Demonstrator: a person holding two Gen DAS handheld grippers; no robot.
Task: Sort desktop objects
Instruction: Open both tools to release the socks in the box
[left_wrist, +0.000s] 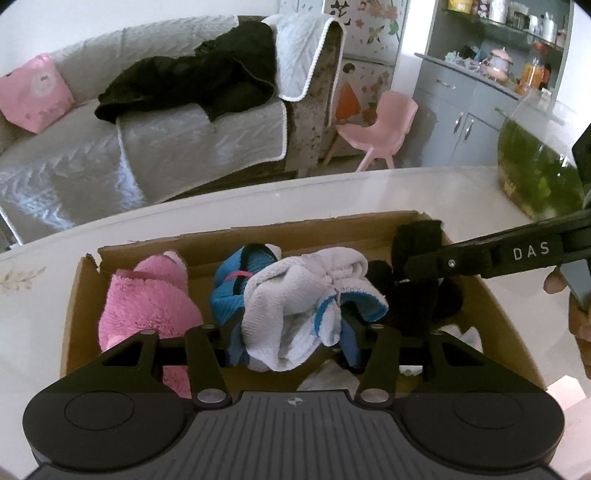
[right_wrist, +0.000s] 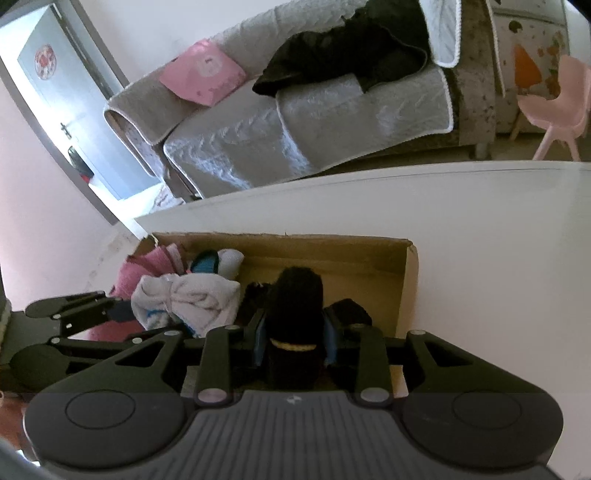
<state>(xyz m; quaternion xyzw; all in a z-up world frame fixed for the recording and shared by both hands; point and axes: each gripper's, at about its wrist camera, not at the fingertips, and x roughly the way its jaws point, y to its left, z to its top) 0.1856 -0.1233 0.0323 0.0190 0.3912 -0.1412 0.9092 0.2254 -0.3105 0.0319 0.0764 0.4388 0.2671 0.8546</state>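
Both grippers tilt down over the cardboard box: left gripper grasps the white cloth; at 2 o'clock, right gripper clenches a black sock.

- Between the left gripper's black fingers: a white ribbed cloth edged in blue.
- Left of it: a fluffy pink cloth.
- Just beyond it: a bright blue cloth with a pink stripe.
- In the right gripper: a black roll with a thin yellow band.
- Around all of them: a plain brown cardboard box.
- Under the box: a glossy white table.
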